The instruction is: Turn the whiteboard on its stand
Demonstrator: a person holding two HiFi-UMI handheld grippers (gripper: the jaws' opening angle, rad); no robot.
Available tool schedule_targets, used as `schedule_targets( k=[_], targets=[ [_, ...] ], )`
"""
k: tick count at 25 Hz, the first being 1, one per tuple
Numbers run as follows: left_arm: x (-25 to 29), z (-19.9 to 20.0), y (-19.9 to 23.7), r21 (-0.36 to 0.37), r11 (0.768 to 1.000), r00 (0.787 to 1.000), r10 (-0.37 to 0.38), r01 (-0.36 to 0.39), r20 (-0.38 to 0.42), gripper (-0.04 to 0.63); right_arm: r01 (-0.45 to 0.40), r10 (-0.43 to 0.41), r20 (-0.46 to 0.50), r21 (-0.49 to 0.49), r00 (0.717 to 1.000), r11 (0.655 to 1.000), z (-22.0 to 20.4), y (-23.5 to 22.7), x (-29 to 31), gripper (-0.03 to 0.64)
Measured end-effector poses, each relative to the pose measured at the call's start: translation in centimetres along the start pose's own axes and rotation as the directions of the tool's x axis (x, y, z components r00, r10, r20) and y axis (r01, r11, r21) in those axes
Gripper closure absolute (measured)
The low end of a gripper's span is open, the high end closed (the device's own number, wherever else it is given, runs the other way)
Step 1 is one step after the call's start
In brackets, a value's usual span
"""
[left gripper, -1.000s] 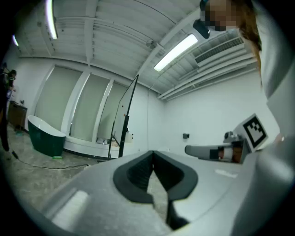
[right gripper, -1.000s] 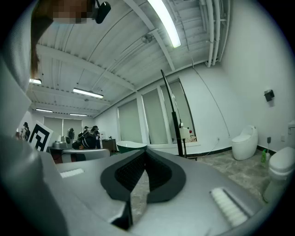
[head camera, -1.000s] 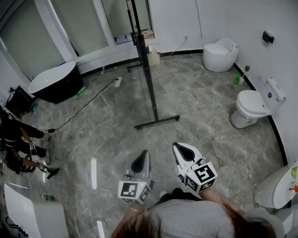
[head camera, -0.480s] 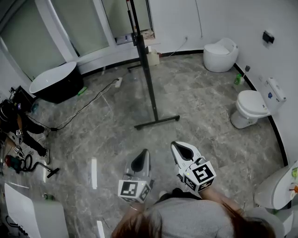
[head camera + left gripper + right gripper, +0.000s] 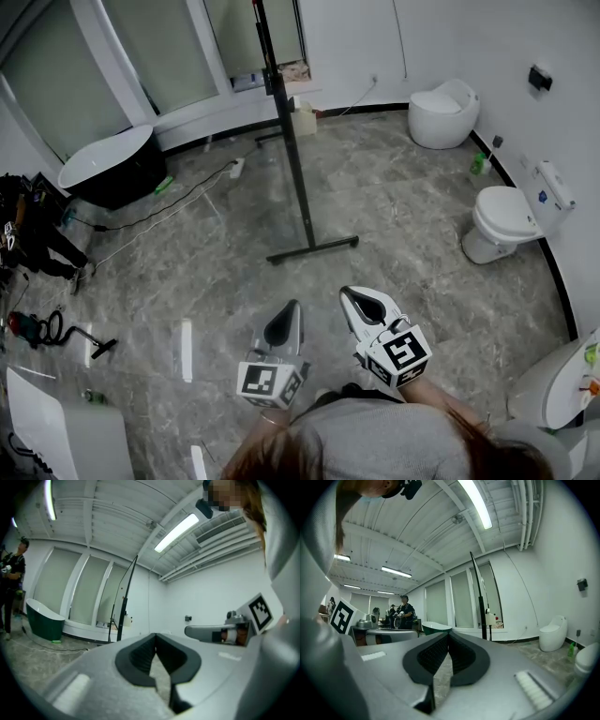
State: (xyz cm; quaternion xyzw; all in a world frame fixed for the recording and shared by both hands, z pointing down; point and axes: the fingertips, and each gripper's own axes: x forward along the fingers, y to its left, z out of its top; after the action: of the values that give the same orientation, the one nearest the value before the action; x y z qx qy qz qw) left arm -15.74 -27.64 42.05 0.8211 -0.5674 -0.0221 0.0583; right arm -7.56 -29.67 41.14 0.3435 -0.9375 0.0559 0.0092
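The whiteboard stand (image 5: 292, 159) shows edge-on as a thin black upright on a long black floor foot (image 5: 312, 248), mid-room ahead of me. It also rises in the left gripper view as the stand (image 5: 123, 616) and in the right gripper view as the stand (image 5: 480, 606). My left gripper (image 5: 291, 309) and right gripper (image 5: 352, 295) hang side by side close to my body, well short of the foot. Both point level toward the stand. Each has its jaws shut with nothing between them: left gripper (image 5: 155, 635), right gripper (image 5: 448, 634).
A black bathtub (image 5: 112, 169) stands at the back left, with a cable (image 5: 159, 220) trailing across the floor from it. White toilets (image 5: 502, 220) (image 5: 441, 111) line the right wall. A person (image 5: 28, 239) stands at the left edge, with tools (image 5: 56, 333) on the floor nearby.
The person at the left edge has moved from a crouch by the tools toward the upper left. My grippers have stayed where they were; the view shifted slightly.
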Motion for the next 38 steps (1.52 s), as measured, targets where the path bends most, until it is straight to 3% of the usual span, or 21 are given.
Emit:
schedule_targets(
  k=[10,18,38],
  targets=[
    [1.6,-1.0,-1.1,-0.023,0.999,0.999,0.043,-0.043,0.014,0.594,-0.069,0.069,-0.008,0.015,0.998,0.998,-1.2,-2.0,0.4,0.623],
    [6.4,-0.7,1.9,-0.014,0.999,0.999,0.036,-0.036,0.024,0.594,-0.074,0.074,-0.016,-0.003,0.997,0.997,-1.1,-4.9,5.1,0.623],
    [26.4,3.1,19.7,0.005,0.998,0.998,-0.062,0.062,0.011,0.594,0.034,-0.034,-0.004,0.025,0.999,0.999,2.0,-16.4,28.1,0.623]
  ],
)
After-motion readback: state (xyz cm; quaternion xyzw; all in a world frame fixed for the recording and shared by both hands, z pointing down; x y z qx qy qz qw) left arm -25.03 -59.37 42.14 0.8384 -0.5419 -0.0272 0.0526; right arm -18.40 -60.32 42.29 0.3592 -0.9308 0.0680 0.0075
